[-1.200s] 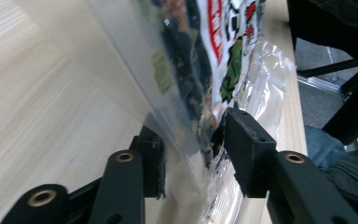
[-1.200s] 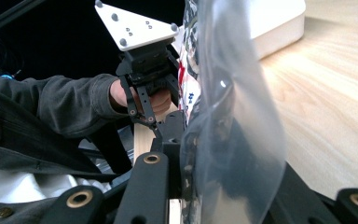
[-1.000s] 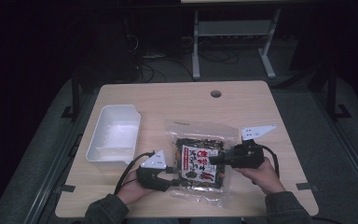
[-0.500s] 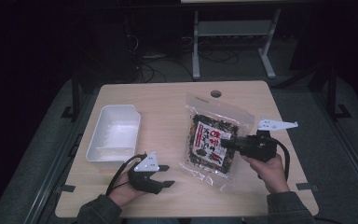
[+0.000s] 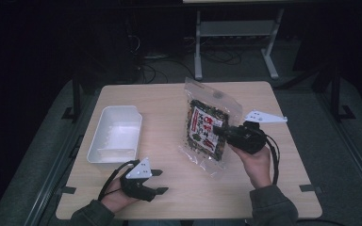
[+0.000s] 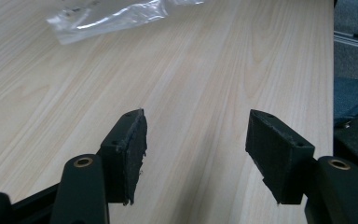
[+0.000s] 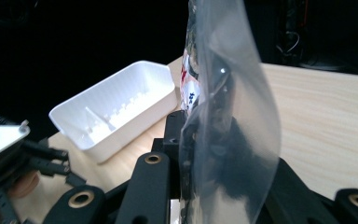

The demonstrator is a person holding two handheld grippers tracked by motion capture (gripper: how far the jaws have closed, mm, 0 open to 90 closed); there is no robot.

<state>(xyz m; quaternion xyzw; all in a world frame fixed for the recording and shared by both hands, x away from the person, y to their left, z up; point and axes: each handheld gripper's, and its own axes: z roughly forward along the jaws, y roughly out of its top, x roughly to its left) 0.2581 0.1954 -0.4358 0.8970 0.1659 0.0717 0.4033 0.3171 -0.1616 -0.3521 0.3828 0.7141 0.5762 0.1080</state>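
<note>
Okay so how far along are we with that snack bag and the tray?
Done: the right tongs have the snack bag pinched and lifted off the table. In hand: the bag hangs upright. The left tongs sit open, holding nothing. Left, probably: getting it into the white tray, which looks empty.

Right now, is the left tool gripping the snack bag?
No. The left tool rests open near the table's front edge, nothing between its jaws, while the right tool holds the snack bag.

— What lies past the left gripper [image 6: 196, 140]?
— Bare wooden table [image 6: 205, 60]; its jaws stand wide apart just above it.
— Anything else?
— A clear plastic bag edge [image 6: 116, 16], well beyond the jaws, far-left of them.
</note>
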